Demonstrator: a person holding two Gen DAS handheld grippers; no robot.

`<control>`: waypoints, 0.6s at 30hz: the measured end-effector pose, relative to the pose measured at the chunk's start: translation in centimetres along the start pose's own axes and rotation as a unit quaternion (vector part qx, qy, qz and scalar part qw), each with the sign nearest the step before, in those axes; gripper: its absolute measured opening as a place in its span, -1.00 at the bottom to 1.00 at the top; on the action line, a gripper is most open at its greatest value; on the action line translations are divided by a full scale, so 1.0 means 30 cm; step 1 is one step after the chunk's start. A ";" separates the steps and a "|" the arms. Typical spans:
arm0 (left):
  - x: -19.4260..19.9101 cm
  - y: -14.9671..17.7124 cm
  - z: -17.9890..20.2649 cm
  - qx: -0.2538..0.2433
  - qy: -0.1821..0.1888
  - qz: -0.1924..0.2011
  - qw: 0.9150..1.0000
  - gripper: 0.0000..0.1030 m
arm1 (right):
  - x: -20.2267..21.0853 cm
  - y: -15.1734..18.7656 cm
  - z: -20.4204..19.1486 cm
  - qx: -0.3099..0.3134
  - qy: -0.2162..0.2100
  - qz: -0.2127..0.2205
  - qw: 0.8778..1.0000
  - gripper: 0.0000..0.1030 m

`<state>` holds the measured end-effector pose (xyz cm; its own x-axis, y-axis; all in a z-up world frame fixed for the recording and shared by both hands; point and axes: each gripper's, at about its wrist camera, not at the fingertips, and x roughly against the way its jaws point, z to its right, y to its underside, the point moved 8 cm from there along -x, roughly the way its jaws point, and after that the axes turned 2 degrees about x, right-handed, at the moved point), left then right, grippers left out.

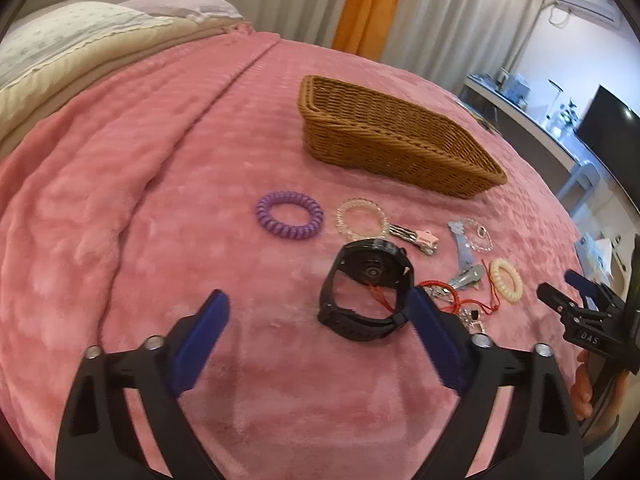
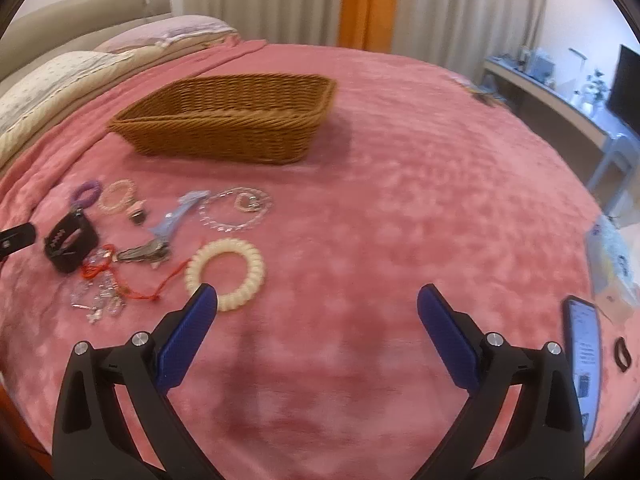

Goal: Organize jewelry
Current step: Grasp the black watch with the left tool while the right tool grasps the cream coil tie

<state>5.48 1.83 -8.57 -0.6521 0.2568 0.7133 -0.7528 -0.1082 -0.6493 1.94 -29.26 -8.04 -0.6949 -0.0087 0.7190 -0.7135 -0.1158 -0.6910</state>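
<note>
Jewelry pile: black watch (image 1: pixel 366 290) beside red cord (image 1: pixel 472 300); wicker basket (image 1: pixel 384 136) beyond; both jaws apart.

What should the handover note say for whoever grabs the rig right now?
Left gripper: open, empty, low over the blanket by the black watch.
Right gripper: open, empty, near the cream coil hair tie.
Wicker basket: no jewelry visible in it.
On the pink blanket: purple coil tie, clear coil tie, bead bracelet, hair clips, red cord charm.
Done: nothing. Left: move everything into the basket.
</note>
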 end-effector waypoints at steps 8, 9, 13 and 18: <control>-0.051 -0.005 0.028 -0.019 0.014 -0.036 0.999 0.04 | -0.110 -0.040 -0.048 -0.013 -0.034 -0.056 0.998 -0.02; -0.058 -0.005 0.029 -0.020 0.013 -0.040 0.999 -0.04 | -0.115 -0.037 -0.056 -0.012 -0.036 -0.058 0.998 -0.10; -0.099 0.001 0.039 -0.021 0.013 -0.056 0.998 -0.16 | -0.139 -0.043 -0.091 0.008 -0.026 -0.064 0.998 -0.29; -0.136 0.014 0.063 -0.032 0.007 -0.070 0.997 -0.45 | -0.141 -0.042 -0.118 0.025 -0.035 -0.059 0.997 -0.74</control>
<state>7.65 -1.07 -11.27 -0.5401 0.2783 0.7942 -0.8284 -0.0096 -0.5600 5.48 -25.57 -10.47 -0.5969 -0.0616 0.7999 -0.7836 -0.1694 -0.5978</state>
